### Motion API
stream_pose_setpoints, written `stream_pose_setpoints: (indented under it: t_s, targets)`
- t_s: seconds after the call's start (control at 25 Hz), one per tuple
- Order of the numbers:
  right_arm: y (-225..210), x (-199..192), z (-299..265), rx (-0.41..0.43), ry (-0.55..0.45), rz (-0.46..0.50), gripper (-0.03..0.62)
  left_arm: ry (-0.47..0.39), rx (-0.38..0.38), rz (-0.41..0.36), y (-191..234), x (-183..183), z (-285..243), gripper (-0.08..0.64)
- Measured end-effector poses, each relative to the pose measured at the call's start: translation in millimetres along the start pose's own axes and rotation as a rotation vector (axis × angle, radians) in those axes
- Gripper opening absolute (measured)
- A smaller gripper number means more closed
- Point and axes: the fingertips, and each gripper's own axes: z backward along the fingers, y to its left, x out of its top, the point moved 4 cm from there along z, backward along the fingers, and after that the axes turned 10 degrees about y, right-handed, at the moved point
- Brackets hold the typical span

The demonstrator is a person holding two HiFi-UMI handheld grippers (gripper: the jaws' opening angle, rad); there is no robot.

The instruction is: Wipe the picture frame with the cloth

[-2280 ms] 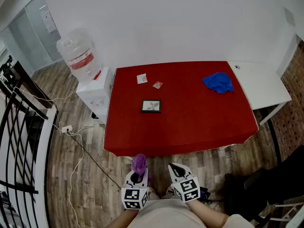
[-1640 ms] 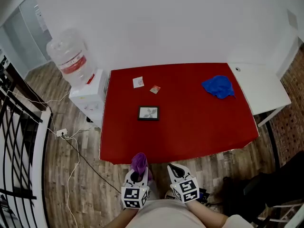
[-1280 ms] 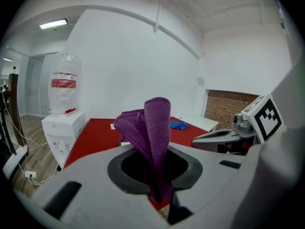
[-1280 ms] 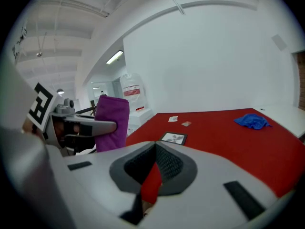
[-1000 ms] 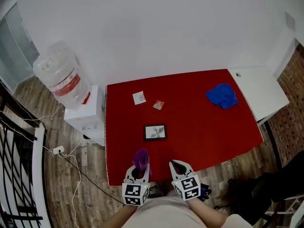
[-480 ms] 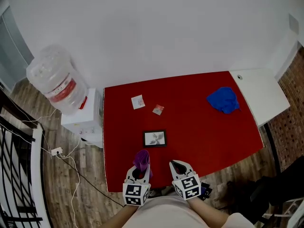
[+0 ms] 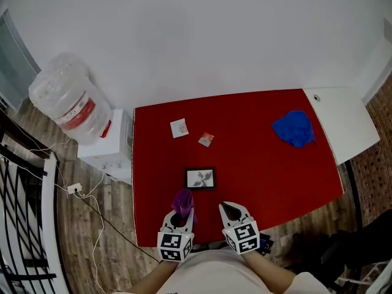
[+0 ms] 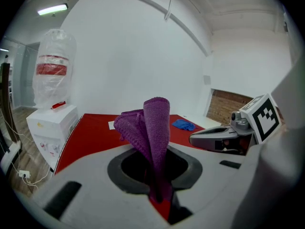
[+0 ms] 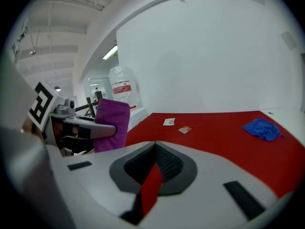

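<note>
The person stepped closer: the left hand-held gripper (image 7: 181, 212), squeezing the purple cloth (image 7: 182, 199), is now near the picture frame (image 7: 200, 178) on the worktop (image 7: 269, 164). The right hand-held gripper (image 7: 230, 210) is closed, empty. Wiping can start.

Red counter (image 7: 257, 158), top laid flat and broad. Small picture frame (image 7: 199, 178) lying near the front edge, white card (image 7: 179, 128) and little packet (image 7: 206, 139) further back, well apart from a crumpled blue cloth (image 7: 294, 128) at the right.
</note>
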Motion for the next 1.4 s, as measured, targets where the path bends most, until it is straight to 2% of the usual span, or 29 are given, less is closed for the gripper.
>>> stream_pose_setpoints:
  t_s: [0.24, 0.36, 0.48, 0.68, 0.76, 0.84, 0.92, 1.04, 1.16, 1.28, 1.4]
  targets:
    - [-10, -3, -15, 0.008, 0.020, -0.014, 0.003, 0.047, -0.007, -0.033, 13, 3, -22, 0.060]
    - [-13, -4, -27, 0.012, 0.029, -0.013, 0.004, 0.097, -0.019, -0.101, 27, 7, -40, 0.060]
    - [-19, -4, -39, 0.004, 0.035, -0.020, 0.005, 0.178, -0.008, -0.258, 47, 11, -63, 0.060]
    - [-22, -4, -61, -0.003, 0.033, -0.049, 0.005, 0.403, 0.064, -0.682, 85, 2, -123, 0.060]
    - [-20, -6, -67, 0.000, 0.034, -0.055, 0.003, 0.462, 0.099, -0.835, 97, -1, -147, 0.060]
    - [-18, -11, -71, 0.006, 0.041, -0.061, 0.005, 0.507, 0.131, -0.975, 107, -3, -169, 0.060]
    - [-18, -16, -73, 0.008, 0.050, -0.070, 0.005, 0.554, 0.144, -1.078, 115, -8, -190, 0.060]
    - [-21, -24, -71, 0.003, 0.065, -0.081, 0.003, 0.613, 0.136, -1.183, 122, -20, -213, 0.060]
    - [-27, -31, -69, -0.009, 0.079, -0.088, 0.005, 0.638, 0.145, -1.254, 128, -23, -227, 0.060]
    - [-35, -35, -69, -0.018, 0.087, -0.097, 0.003, 0.662, 0.162, -1.288, 131, -23, -230, 0.060]
    - [-39, -34, -71, -0.019, 0.087, -0.101, 0.004, 0.664, 0.143, -1.300, 123, -29, -225, 0.060]
